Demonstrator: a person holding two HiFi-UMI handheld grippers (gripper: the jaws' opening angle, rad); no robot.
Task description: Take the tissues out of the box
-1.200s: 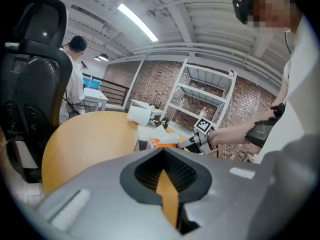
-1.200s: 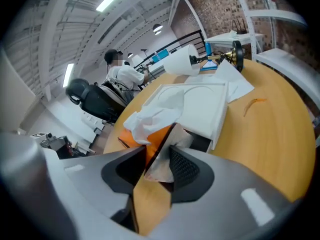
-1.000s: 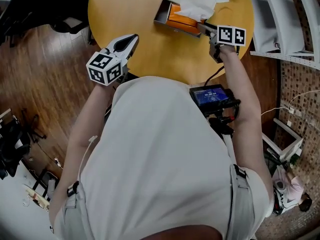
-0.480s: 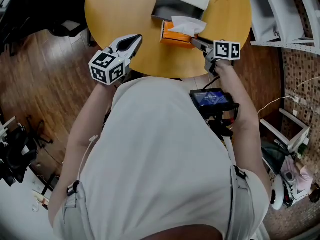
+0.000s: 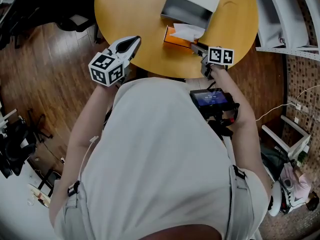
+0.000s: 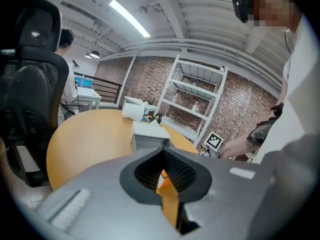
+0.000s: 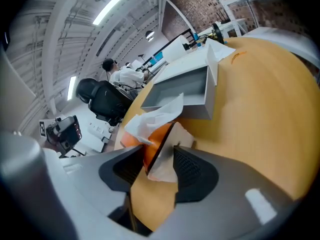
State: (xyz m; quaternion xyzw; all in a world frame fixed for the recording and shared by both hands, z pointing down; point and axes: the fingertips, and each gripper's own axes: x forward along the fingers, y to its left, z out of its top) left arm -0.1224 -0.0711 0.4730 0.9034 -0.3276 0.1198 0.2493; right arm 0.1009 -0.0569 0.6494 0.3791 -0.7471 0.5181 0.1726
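My right tongs (image 7: 160, 156) (image 5: 196, 46) are opening around a corner of the soft orange plastic pack of tissues (image 7: 152, 145) (image 5: 175, 35). The pack is already out on the round yellow wooden bench (image 7: 260, 114) (image 5: 130, 9), just beside the open grey rectangular box (image 7: 175, 96) (image 5: 187, 11). My left tongs (image 6: 162, 151) (image 5: 134, 39) hang shut and empty near the bench's rim. The crumpled white tissue (image 7: 152, 116) (image 5: 189, 31) sticking out of the pack lies close to my pads (image 7: 192, 171). If I draw back before they clear it, I reckon it could snag, tugging the light pack along or tipping it over.
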